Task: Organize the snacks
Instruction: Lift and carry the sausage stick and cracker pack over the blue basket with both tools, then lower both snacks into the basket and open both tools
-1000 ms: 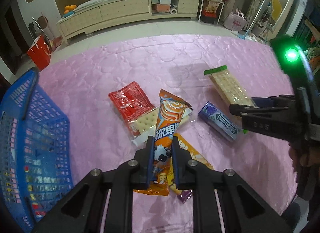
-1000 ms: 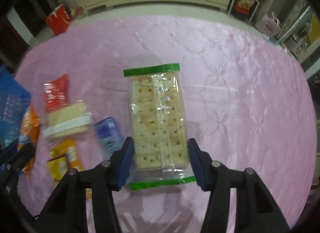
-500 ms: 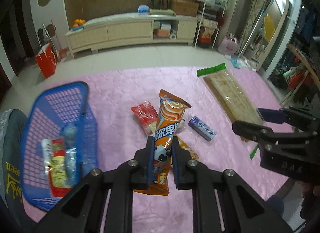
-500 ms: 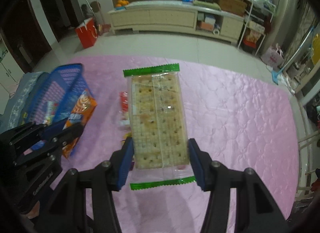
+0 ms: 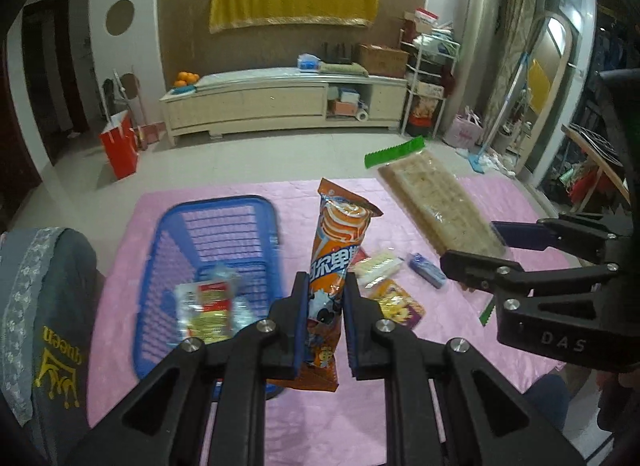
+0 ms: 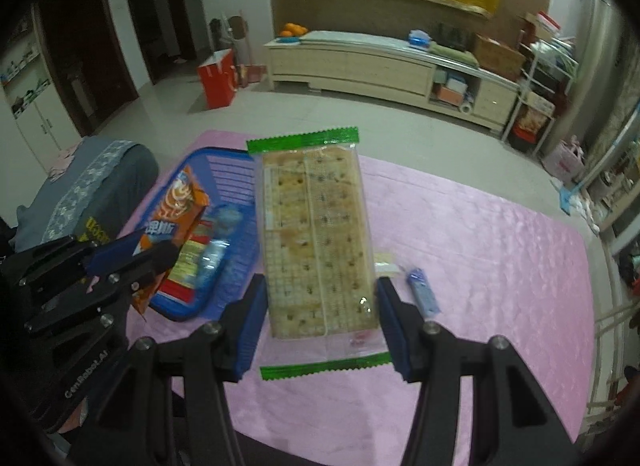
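My left gripper is shut on an orange cone-shaped snack wrapper, held upright high above the pink table. My right gripper is shut on a long clear cracker pack with green ends, also lifted off the table. The blue plastic basket sits at the table's left end and holds a red-and-yellow packet. In the right wrist view the left gripper with the orange wrapper hangs over the basket. The right gripper shows at the right of the left wrist view.
On the table remain a white wafer pack, a small blue gum box and a yellow-purple packet. A grey chair back stands at the table's left. A cabinet and a red bag stand across the floor.
Both grippers have risen well above the table with their snacks. The view has tilted up, and the basket has come into the picture below and left of the held snacks.
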`<state>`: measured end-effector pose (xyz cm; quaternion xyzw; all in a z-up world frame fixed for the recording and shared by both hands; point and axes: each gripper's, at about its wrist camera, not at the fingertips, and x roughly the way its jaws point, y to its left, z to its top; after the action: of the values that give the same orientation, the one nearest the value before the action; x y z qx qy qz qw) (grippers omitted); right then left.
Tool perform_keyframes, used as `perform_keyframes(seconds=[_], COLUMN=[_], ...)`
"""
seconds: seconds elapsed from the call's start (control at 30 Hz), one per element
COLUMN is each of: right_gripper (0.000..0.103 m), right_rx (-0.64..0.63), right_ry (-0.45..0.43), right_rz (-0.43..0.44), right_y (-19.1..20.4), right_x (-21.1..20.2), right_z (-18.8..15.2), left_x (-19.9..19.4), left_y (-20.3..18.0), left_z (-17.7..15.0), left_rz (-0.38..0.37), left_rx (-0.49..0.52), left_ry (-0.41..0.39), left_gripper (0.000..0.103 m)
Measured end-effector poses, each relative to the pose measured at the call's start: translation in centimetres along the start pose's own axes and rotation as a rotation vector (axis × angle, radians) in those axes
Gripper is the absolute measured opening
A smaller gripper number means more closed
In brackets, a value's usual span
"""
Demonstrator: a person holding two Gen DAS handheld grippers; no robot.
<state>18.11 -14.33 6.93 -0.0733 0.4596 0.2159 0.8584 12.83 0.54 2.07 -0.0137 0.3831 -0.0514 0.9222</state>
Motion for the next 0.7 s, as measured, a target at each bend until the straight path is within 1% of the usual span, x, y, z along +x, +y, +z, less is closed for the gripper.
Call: perform_keyframes(seconds=[0.07, 0.2, 0.37, 0.53, 0.7], right_gripper=[0.059, 0.059, 0.059, 0.059, 0.059], right_rx=[-0.013, -0.028, -0.029, -0.046, -0.054], right_ry=[0.0, 0.011, 0.044, 0.087, 0.123], right_rz=[0.015, 0.051, 0.093, 0.086, 0.078], right_y=[1.1, 3.4, 6.1, 7.9, 8.6], right_x=[0.5, 2.0, 4.3, 7.3, 10.1], right_z=[0.4, 1.6, 2.9, 3.9, 4.7], left_x=[-0.5, -1.1, -1.2, -0.1, 1.9], left_y=[1.9, 4.9, 8.4, 11.2, 12.7], left_z=[-0.2, -0.5, -0.6, -0.7, -0.9], left_rz=[0.022, 0.062, 0.089, 0.105, 0.094], left_rx=[-0.01, -0.029, -0.057, -0.083, -0.103], left_ry=[-0.008, 0.004, 0.016, 0.038, 0.071], left_gripper=[0.015, 0.015, 0.015, 0.015, 0.015])
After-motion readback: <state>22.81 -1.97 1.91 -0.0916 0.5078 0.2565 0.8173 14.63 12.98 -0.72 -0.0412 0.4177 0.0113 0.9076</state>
